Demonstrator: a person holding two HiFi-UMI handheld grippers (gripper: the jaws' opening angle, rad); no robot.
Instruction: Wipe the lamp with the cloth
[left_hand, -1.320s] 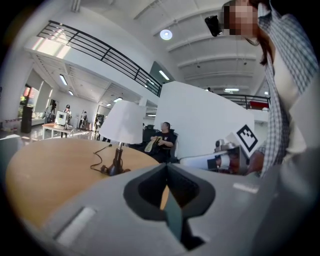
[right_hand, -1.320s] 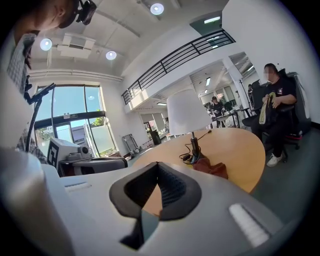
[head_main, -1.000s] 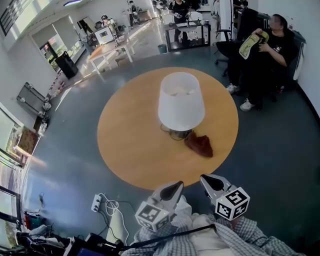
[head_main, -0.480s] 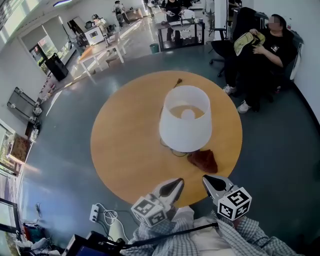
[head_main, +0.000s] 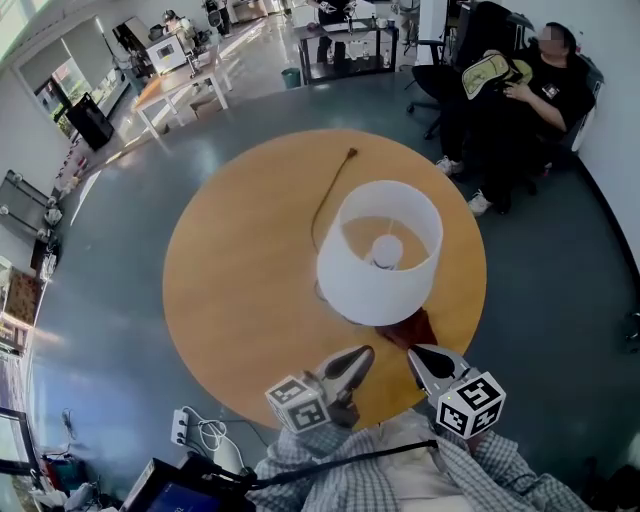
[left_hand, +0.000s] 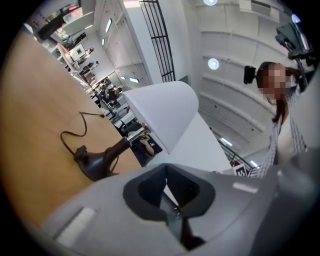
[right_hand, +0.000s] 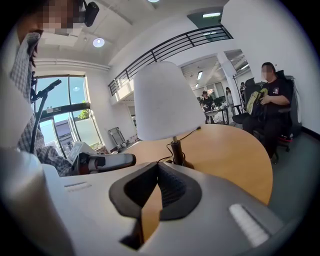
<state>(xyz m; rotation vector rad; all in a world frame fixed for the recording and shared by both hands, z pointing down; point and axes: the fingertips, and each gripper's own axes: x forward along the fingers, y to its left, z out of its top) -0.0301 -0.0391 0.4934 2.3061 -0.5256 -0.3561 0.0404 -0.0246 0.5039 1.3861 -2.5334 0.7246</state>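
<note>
A lamp with a white shade (head_main: 380, 252) stands right of the middle of the round wooden table (head_main: 240, 290), and its dark cord (head_main: 328, 190) trails toward the far edge. A dark red cloth (head_main: 413, 328) lies at the lamp's foot on the near side, partly hidden under the shade. My left gripper (head_main: 354, 362) and right gripper (head_main: 424, 362) hover side by side over the table's near edge, just short of the cloth, both shut and empty. The left gripper view is rolled and shows the shade (left_hand: 161, 117) and dark base (left_hand: 94, 166). In the right gripper view the shade (right_hand: 162, 102) is straight ahead.
A person sits in a chair (head_main: 528, 85) beyond the table at the back right. A power strip with cables (head_main: 190, 426) lies on the floor at the near left. Tables (head_main: 185, 85) and a black stand (head_main: 345, 40) are far back.
Both grippers have moved forward over the table's near edge toward the lamp and cloth. The lamp now looks closer and its shade covers part of the cloth. The left gripper has rolled.
</note>
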